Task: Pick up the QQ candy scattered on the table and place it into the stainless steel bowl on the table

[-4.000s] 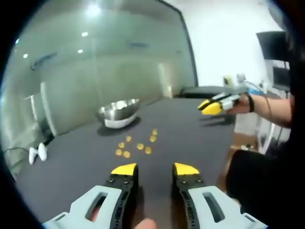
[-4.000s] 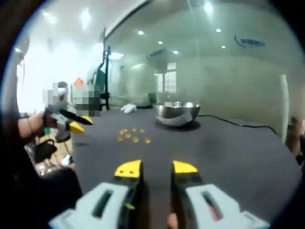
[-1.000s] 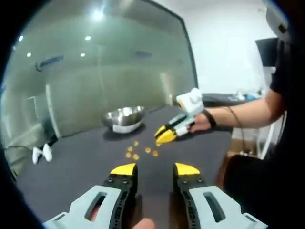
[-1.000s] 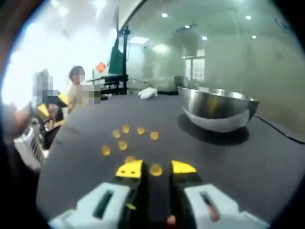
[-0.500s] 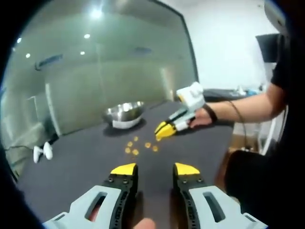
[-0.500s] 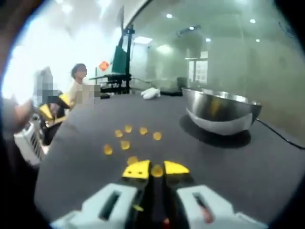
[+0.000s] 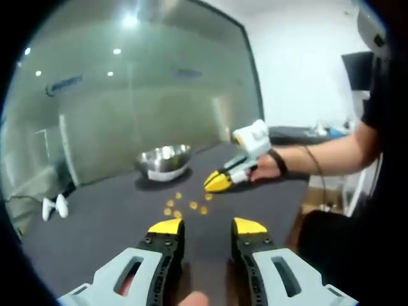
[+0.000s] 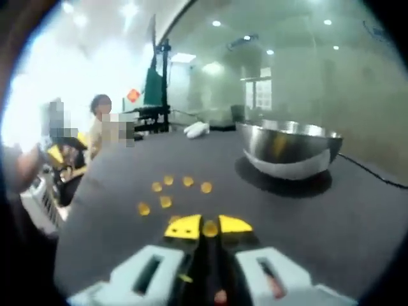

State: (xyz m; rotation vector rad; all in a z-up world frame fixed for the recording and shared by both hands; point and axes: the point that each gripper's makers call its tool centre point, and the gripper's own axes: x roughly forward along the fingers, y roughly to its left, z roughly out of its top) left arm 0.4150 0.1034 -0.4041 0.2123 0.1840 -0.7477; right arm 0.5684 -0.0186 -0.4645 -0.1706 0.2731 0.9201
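Observation:
Several yellow QQ candies lie in a loose group on the dark table, in front of the stainless steel bowl. My left gripper hovers open over the near table with nothing between its jaws. A hand holds my right gripper low at the right edge of the group. In the right gripper view, the right gripper is shut on one candy pinched between its yellow tips. Loose candies lie just ahead, and the bowl stands beyond to the right.
A white object lies at the table's far left edge, seen also as the white object behind the candies. A black cable runs past the bowl. A glass wall backs the table. People stand at the left.
My right gripper came in from the far side to the candies, and its jaws closed on one candy. My left gripper has stayed open and nearly still.

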